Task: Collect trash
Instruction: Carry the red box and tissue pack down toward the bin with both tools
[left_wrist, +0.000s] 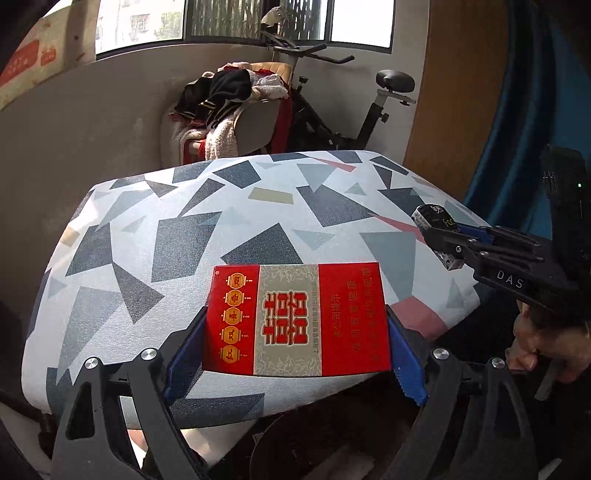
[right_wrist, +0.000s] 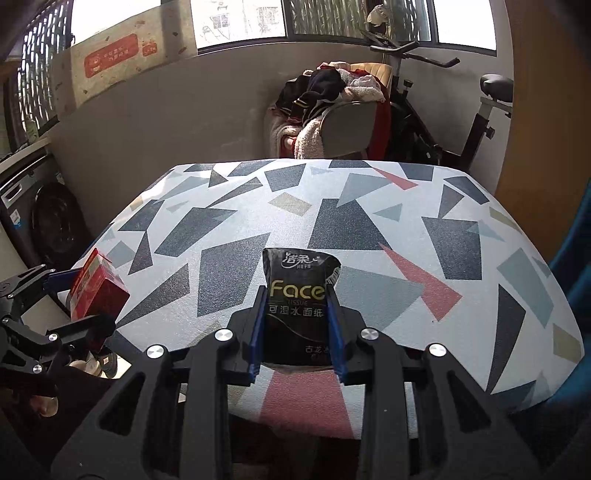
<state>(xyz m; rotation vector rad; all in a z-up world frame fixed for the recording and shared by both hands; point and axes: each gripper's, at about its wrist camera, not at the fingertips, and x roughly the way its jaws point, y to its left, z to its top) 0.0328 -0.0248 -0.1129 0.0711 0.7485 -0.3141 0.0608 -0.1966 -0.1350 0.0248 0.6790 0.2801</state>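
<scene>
**Two grippers, one piece of trash in each**

The left gripper (left_wrist: 295, 328) has its blue fingers (left_wrist: 404, 360) spread wide and clamped on the two short sides of one red cigarette box (left_wrist: 297, 319), held flat at the lower centre of the left wrist view. The right gripper (right_wrist: 297, 328) has its fingers (right_wrist: 258, 332) drawn close together, squeezing one black tissue pack (right_wrist: 297, 291) upright at the centre of the right wrist view. Both items hang over the near edge of the one desk (right_wrist: 369, 229), which has a geometric-patterned cover.

Each view also catches the other gripper: the left view shows the tissue pack (left_wrist: 436, 229) end-on at the right edge, plus a hand (left_wrist: 543, 343) beneath it. The right view shows the box (right_wrist: 98, 288) from its side at the lower left. Only the right view shows a washing machine (right_wrist: 40, 221) at the left edge. Beyond the desk stand one chair (right_wrist: 347, 122) heaped with clothes and one exercise bike (right_wrist: 461, 122).
</scene>
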